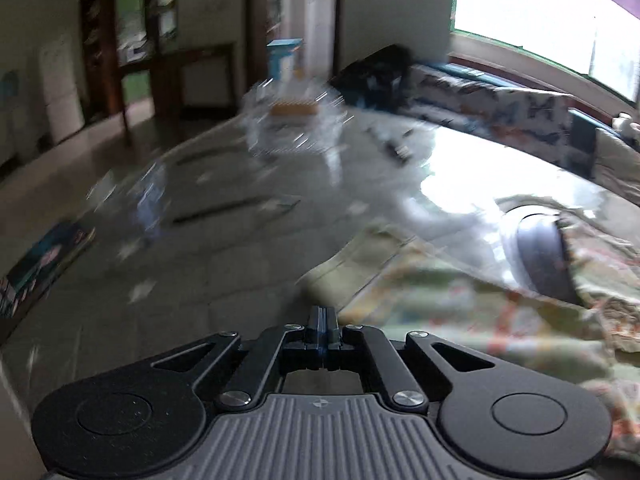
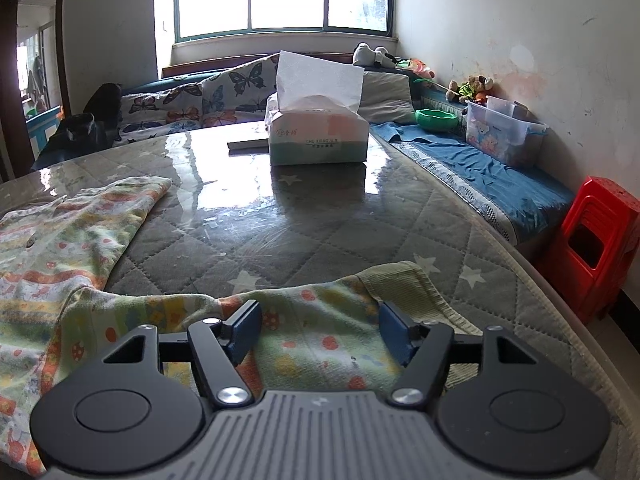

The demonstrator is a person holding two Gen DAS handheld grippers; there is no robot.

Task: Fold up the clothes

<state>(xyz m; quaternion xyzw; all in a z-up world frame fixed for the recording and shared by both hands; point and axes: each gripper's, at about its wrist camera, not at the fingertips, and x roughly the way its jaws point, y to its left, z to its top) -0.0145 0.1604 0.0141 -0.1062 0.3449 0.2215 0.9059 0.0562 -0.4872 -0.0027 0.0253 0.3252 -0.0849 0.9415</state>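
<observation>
Your right hand-held gripper [image 2: 318,330] gapes over the sleeve [image 2: 320,320], gripping nothing; the left hand-held gripper [image 1: 321,318] is clamped empty, so the garment [image 2: 60,240] may bunch.

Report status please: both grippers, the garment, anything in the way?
Left gripper shut, empty. Right gripper open over garment, unfolded on table. Tissue box beyond, not blocking.

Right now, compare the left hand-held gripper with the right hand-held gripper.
The left hand-held gripper is shut, its fingers pressed together; the right hand-held gripper stands open. The left's tips sit at the edge of the pastel printed cotton garment; the right straddles its sleeve without pinching. Both are black.
</observation>
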